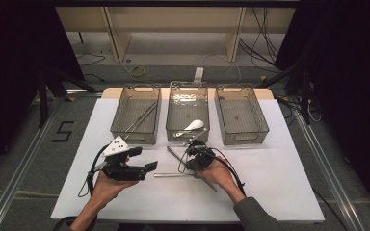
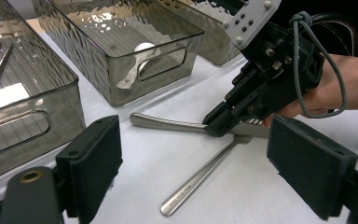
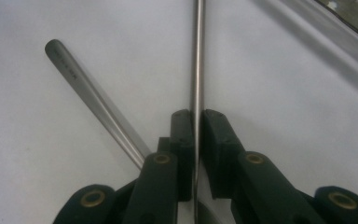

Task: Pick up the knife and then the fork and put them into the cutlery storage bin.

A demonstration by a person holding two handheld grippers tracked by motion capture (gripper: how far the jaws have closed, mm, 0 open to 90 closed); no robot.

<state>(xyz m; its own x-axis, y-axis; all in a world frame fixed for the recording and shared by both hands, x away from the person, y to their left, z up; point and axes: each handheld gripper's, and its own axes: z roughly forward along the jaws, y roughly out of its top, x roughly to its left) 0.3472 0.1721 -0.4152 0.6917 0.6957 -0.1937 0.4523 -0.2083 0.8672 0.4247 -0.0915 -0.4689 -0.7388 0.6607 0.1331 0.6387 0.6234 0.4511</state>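
Note:
My right gripper [image 1: 191, 168] points down at the white table, shut on a metal knife [image 2: 168, 123] that lies on it. In the right gripper view the knife [image 3: 196, 60] runs edge-on between the closed jaws. A second metal utensil [image 2: 200, 175] lies crossed under the knife, its handle [image 3: 88, 98] slanting off to the left; its head is hidden. My left gripper [image 1: 143, 160] hovers to the left of them, open and empty, its pads [image 2: 98, 158] facing the right gripper.
Three clear bins stand in a row at the back of the table. The left bin [image 1: 118, 115] holds thin metal rods [image 1: 142, 118], the middle bin [image 1: 173, 125] a white spoon [image 1: 195, 124], and the right bin [image 1: 241, 115] nothing I can see.

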